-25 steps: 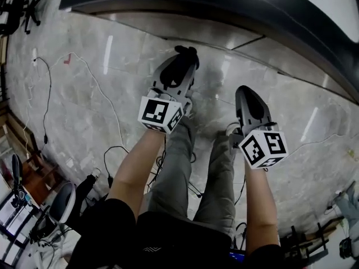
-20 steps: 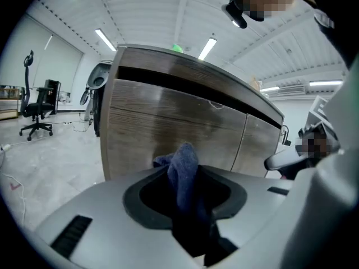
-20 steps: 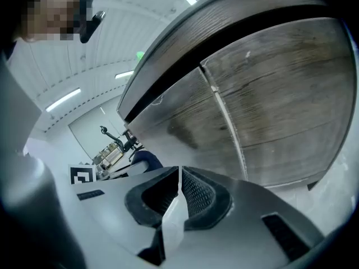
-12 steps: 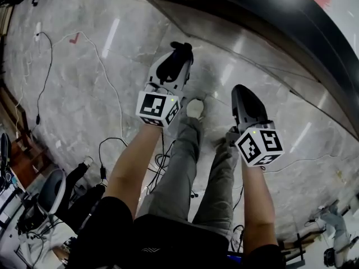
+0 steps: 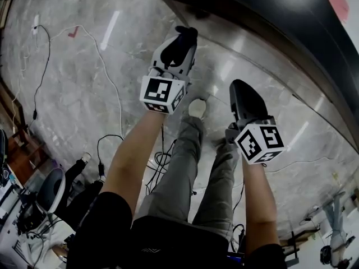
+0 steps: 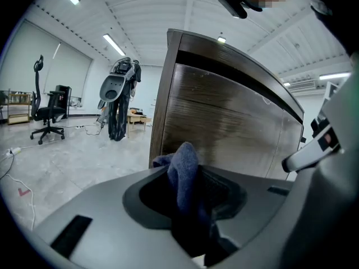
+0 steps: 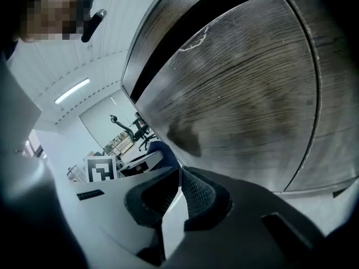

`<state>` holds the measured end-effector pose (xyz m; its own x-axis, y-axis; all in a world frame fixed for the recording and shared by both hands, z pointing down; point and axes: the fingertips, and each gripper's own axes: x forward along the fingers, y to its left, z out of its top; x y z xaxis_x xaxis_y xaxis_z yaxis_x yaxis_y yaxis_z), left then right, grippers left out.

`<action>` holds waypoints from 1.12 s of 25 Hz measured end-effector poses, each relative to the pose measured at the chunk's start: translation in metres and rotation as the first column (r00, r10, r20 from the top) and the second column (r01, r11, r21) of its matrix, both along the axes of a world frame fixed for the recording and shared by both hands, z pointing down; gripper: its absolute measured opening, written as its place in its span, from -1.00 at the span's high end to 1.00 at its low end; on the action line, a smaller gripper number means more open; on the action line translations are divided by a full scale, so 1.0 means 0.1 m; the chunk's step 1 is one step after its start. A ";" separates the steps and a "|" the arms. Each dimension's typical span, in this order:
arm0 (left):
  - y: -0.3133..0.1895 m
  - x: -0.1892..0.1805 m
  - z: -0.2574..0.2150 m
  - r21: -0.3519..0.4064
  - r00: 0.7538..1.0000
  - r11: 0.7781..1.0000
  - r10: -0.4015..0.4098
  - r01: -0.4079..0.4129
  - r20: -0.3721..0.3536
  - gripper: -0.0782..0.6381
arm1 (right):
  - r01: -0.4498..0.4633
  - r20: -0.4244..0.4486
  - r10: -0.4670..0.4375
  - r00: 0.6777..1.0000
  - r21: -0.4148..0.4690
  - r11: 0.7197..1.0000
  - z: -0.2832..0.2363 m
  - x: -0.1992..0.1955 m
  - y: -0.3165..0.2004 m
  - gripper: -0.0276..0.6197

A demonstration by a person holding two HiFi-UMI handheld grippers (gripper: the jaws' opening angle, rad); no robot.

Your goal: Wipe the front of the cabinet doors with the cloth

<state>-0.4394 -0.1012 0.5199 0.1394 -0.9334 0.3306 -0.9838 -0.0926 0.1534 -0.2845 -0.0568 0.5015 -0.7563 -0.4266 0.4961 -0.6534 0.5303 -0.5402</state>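
The dark wood cabinet runs across the top right of the head view, and its grained doors fill the left gripper view. My left gripper is shut on a dark blue cloth, which sticks up between the jaws a short way from the cabinet's left corner. The right gripper hangs lower and to the right. Its jaws meet at the tips with nothing between them. It faces a cabinet door with a pale scratch near the top, and the cloth shows as a blue lump to its left.
I stand on a grey marble floor, the person's legs below the grippers. Cables trail at the left, with chairs and gear at lower left. An office chair and a hanging grey machine stand far off.
The left gripper with the cloth has risen and moved forward toward the cabinet's base. The view has swung, so the cabinet sits nearer at the top right. The right gripper has barely shifted.
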 end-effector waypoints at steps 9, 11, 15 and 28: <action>-0.19 0.37 0.12 0.009 0.999 0.999 0.042 -0.042 -0.028 0.42 | -0.032 -0.006 0.032 0.999 -0.001 0.999 0.05 0.22 -0.03 0.79; -0.19 0.51 0.12 0.010 0.998 0.998 0.059 -0.059 -0.036 0.42 | -0.044 -0.009 0.044 0.999 -0.004 0.999 0.07 0.33 -0.02 0.79; -0.21 0.81 0.10 0.012 0.993 0.994 0.106 -0.105 -0.050 0.42 | -0.085 -0.005 0.085 0.996 -0.003 0.996 0.05 0.58 -0.05 0.79; -0.24 1.73 0.10 0.011 0.982 0.984 0.178 -0.178 -0.061 0.42 | -0.193 0.000 0.193 0.981 0.017 0.981 0.01 1.50 -0.04 0.79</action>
